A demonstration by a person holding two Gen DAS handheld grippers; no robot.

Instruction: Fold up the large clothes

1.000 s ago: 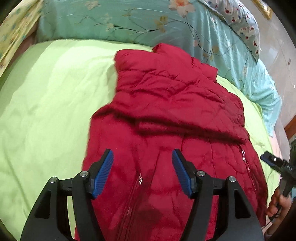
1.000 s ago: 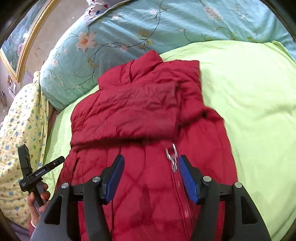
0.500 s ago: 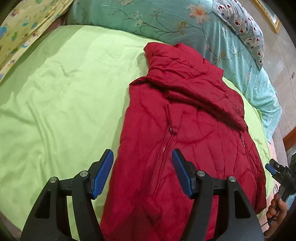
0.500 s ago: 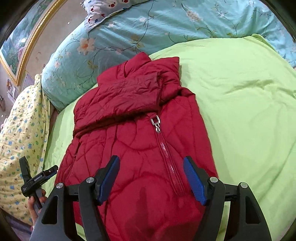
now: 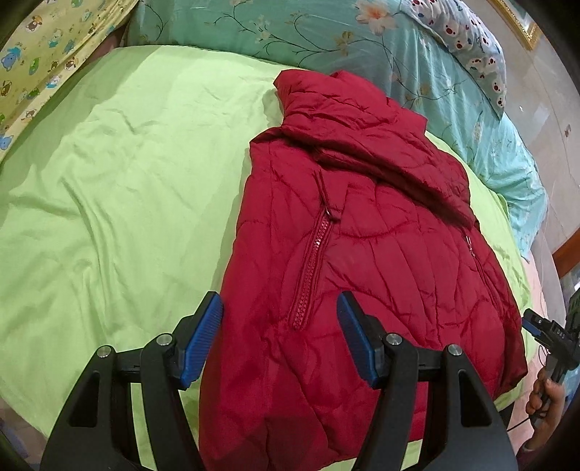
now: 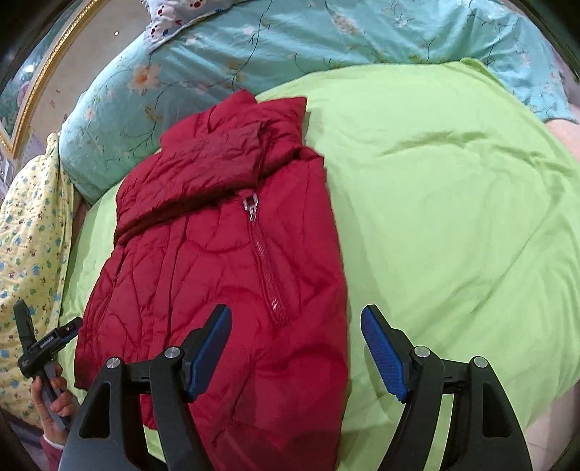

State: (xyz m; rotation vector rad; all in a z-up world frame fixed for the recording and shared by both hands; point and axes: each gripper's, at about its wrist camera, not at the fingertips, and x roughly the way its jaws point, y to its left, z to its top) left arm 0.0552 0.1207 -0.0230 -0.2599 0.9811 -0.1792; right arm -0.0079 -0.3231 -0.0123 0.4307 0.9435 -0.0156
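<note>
**Both sides folded in, jacket ready for the crosswise fold**

Since a second ago, you have drawn both grippers back toward the near edge of the bed, and the red jacket (image 5: pixel 366 232) now lies released and narrower, its sides turned in over the middle. Your left gripper (image 5: pixel 279 340) hangs over the jacket's lower part with its jaws apart and nothing pinched between the blue pads. Your right gripper (image 6: pixel 295 347) has just been opening its jaws; it also holds nothing, and it straddles the jacket's hem edge where the red meets the green bedsheet (image 6: pixel 453 203).

The jacket sits on the green bedsheet, collar toward the floral quilt (image 5: pixel 326 32), with one sleeve folded across the chest above the pocket zipper (image 5: pixel 311 261). Its hem lies nearest you, just under both grippers.

That reads as the lengthwise folds being finished. The likely next move is to take the hem at its two corners and carry it up toward the collar. The padded fabric looks springy, so the folded sleeve may slide off as you lift.
</note>
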